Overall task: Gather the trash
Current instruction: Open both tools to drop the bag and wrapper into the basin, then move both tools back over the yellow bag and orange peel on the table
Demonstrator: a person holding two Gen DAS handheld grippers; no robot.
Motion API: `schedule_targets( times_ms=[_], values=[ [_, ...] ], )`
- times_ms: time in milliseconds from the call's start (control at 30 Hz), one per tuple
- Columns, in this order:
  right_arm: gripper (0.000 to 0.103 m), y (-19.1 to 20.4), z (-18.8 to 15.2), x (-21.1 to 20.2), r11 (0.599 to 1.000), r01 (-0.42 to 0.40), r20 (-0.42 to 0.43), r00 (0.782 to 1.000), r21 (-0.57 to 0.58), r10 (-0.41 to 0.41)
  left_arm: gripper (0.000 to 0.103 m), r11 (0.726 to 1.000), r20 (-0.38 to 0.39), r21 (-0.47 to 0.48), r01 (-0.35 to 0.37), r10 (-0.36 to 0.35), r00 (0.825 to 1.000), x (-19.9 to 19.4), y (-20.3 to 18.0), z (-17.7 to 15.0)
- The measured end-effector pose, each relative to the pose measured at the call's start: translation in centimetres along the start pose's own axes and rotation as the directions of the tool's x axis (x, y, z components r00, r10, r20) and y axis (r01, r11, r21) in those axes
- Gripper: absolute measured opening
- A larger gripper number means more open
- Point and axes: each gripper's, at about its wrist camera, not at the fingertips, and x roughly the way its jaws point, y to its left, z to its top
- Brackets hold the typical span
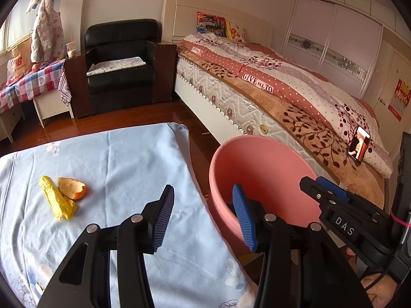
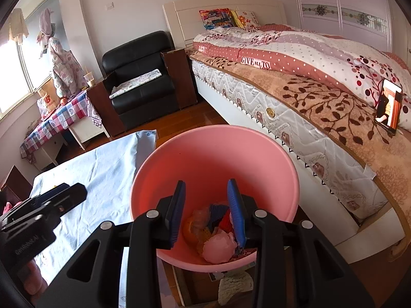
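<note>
Left wrist view: we see the left gripper (image 1: 203,218) with its blue pads well apart and nothing between them, hanging over the near right edge of the pale blue floral cloth (image 1: 115,179) that covers the table. On that cloth, off to the left and well apart from the pads, lie a crumpled yellow wrapper (image 1: 57,200) and a piece of orange peel (image 1: 72,188); the two touch each other. Just beside the table's right edge stands the pink bin (image 1: 257,174), and one blue pad overlaps its rim in this view. We also catch the right gripper (image 1: 323,192) coming in from the right over the bin. Right wrist view: we look straight down into the same pink bin (image 2: 213,159); the right gripper (image 2: 206,210) is above its mouth, pads parted, nothing clamped. At the bottom of the bin sits mixed trash (image 2: 218,233): an orange piece, a pink crumpled item, blue and red scraps; we cannot tell what each one is. Behind the bin runs a bed (image 2: 321,97) with a phone (image 2: 389,105) propped on it. A black armchair (image 2: 141,77) stands by the wall.
</note>
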Motion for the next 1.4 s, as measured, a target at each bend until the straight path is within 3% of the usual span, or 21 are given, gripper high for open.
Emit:
schedule_targets(
  times_ms=[433,667,933,1133,1400],
  values=[
    [0.035,4.0,-0.8,-0.4,0.994,-0.086,0.023,0.996,-0.061,0.087,0.047,0.988,-0.022,-0.104,-0.116,0.114,0.993,-0.2,4.6,-1.4],
    [0.034,7.9,-1.1,0.1,0.979,-0.174,-0.002,0.985,-0.107,0.175,0.047,0.953,-0.033,-0.207,-0.221,0.219,0.975,-1.4,10.3,-2.5],
    [0.034,13.3,-1.7,1.3,0.949,-0.258,-0.055,0.966,-0.183,0.252,0.047,0.893,-0.069,-0.327,-0.309,0.303,0.950,-2.4,16.4,-3.4],
    [0.034,16.3,-2.1,2.3,0.928,-0.293,-0.087,0.956,-0.231,0.280,0.047,0.871,-0.086,-0.365,-0.329,0.320,0.944,-2.2,19.0,-3.4],
    [0.034,17.8,-1.9,3.9,0.918,-0.306,-0.121,0.951,-0.251,0.284,0.047,0.865,-0.109,-0.368,-0.340,0.324,0.940,0.1,20.1,-2.5]
  ],
)
